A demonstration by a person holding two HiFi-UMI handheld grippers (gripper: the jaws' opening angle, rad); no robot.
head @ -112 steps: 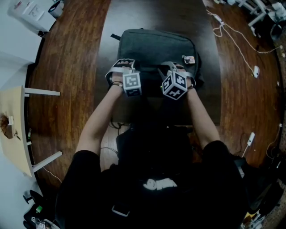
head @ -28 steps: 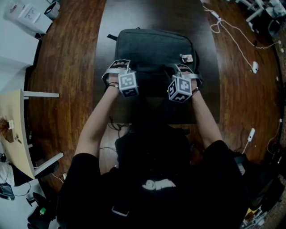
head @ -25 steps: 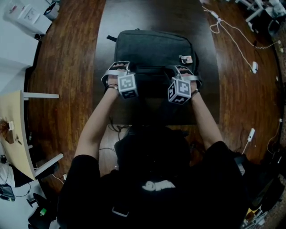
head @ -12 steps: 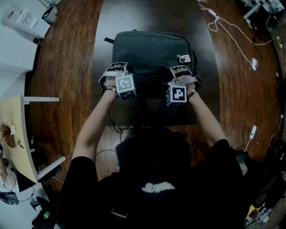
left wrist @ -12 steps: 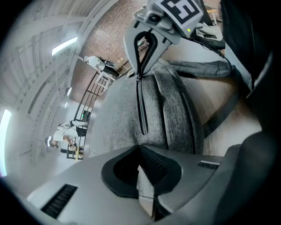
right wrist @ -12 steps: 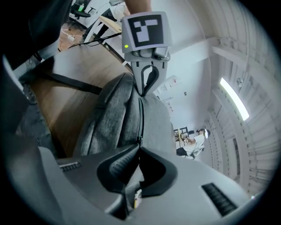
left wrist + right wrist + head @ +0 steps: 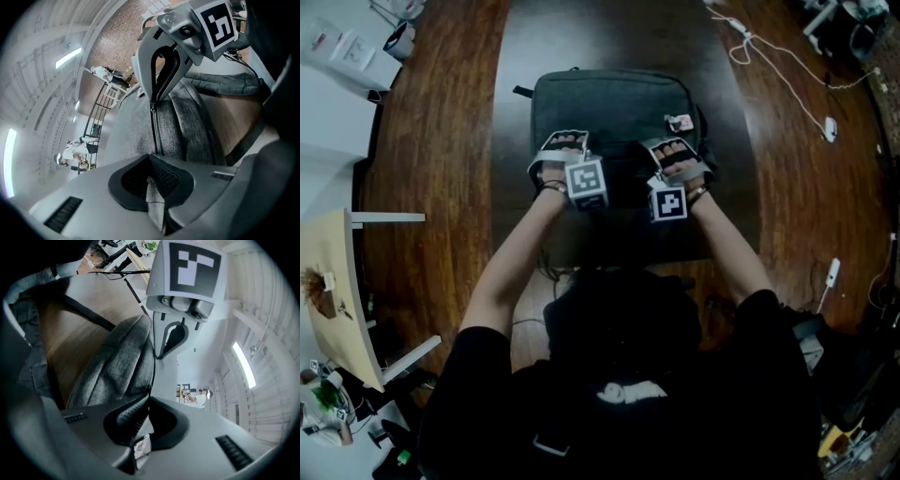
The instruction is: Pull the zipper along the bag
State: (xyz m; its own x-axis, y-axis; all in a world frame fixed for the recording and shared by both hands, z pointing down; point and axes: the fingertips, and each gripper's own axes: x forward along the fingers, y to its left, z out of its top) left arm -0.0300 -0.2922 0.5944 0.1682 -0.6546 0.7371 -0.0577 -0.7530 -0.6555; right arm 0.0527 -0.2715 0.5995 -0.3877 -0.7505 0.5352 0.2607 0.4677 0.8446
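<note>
A: Left gripper [image 7: 151, 161] first?
B: Clamped shut on a fold of grey fabric [image 7: 156, 206] from the bag [image 7: 614, 103], pads pressed tight on it.
A: And the right gripper [image 7: 148, 401]?
B: Pinched closed on a small pale tab [image 7: 139, 447]; possibly the zip pull, though too blurred to say.
A: Between the two?
B: A short run of zipper [image 7: 154, 133], shut, stretched straight from one set of jaws to the other.
A: Whereabouts of the bag?
B: Lying flat on the dark wooden table [image 7: 441, 159], just in front of the person, both grippers over its near half.
A: Anything inside?
B: Hidden; no opening showing from above. Only a small pink label [image 7: 680, 122] near its far right corner, and a white cable [image 7: 778, 66] well apart on the table.
</note>
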